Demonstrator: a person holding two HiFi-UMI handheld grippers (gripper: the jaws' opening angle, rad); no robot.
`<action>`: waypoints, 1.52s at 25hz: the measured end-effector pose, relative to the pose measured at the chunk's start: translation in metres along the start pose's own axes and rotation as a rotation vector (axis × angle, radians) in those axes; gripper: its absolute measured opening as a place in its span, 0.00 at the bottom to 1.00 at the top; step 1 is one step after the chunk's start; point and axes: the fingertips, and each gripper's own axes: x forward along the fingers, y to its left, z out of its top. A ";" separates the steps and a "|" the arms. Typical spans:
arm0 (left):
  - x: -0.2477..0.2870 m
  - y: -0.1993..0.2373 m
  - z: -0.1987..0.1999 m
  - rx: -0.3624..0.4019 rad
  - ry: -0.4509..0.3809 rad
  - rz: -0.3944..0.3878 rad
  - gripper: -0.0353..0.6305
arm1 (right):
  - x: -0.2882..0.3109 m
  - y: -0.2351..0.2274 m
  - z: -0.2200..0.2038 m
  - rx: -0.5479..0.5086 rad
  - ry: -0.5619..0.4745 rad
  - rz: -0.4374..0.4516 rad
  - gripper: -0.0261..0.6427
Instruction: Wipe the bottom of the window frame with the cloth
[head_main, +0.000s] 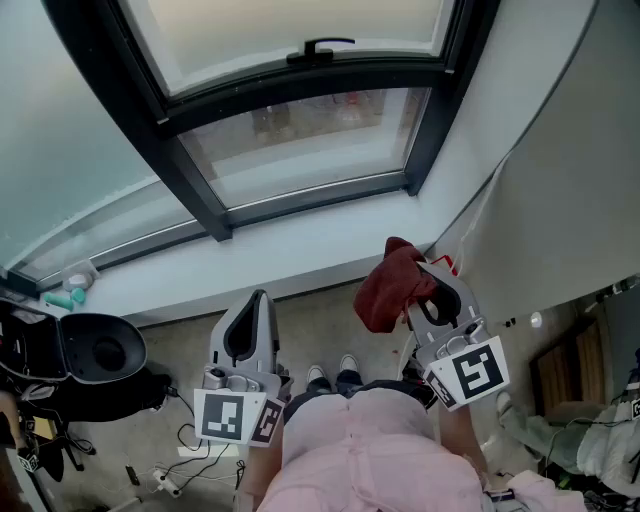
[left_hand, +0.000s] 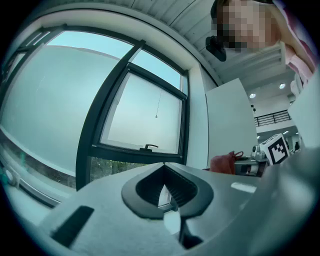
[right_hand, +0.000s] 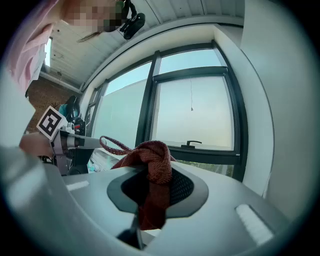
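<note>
- In the head view my right tool is pinching the dark red cloth, which bunches up above the tips and hangs to their left, held in the air just short of the pale sill.
- The right gripper view shows the grip itself, which the head view cannot: a fold of the cloth runs down between the two pads of that tool, and a corded loop sticks out to the left.
- My left tool hangs low over the floor, below the sill and well apart from the cloth.
- Only the left gripper view settles its state: the tips of the tool are pressed together with nothing between them (the cloth shows small at the right there, beside the right tool's marker cube).
- The bottom of the window frame is a dark bar above the sill; the cloth is not touching it.
- Both gripper views look up at the window and catch its black handle, with the frame's bottom bar under it.
- Only the head view shows the floor, with a black round seat at the left and a small teal item on the sill's left end.
</note>
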 end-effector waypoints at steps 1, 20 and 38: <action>0.002 -0.001 0.000 0.002 0.002 -0.001 0.05 | 0.000 -0.002 -0.001 0.003 0.003 0.002 0.15; 0.054 0.046 -0.018 0.036 0.039 0.068 0.05 | 0.054 -0.056 -0.014 0.030 0.061 -0.010 0.16; 0.135 0.186 0.023 0.063 0.003 0.007 0.05 | 0.200 -0.043 0.016 0.050 -0.004 -0.078 0.16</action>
